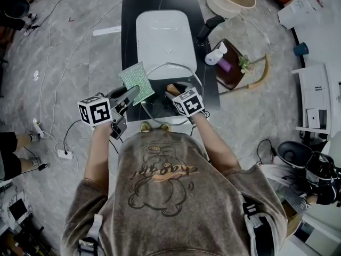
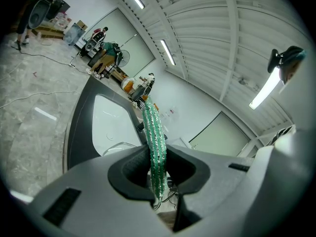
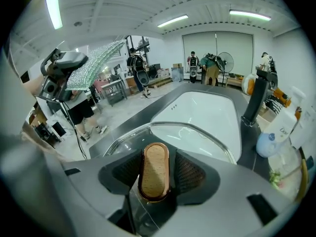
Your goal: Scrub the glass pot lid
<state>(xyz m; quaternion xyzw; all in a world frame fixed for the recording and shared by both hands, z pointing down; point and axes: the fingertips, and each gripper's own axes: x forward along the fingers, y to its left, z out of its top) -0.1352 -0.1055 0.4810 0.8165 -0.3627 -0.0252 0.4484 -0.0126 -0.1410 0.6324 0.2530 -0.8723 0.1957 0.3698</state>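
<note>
Scrubbing looks not yet begun: the left gripper is clamped on the green sponge, which hangs just left of the sink's near edge and apart from the glass. The lid sits at that near edge, partly over the sink. The right gripper's jaws flank its handle with a slim gap at one pad, so loose rather than gripping; the whole wipe is left.

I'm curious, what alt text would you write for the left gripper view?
The left gripper clamps a green glittery sponge edge-on between its grey jaws. Behind lie a dark counter with a white sink, under a white ceiling with strip lights.
</note>
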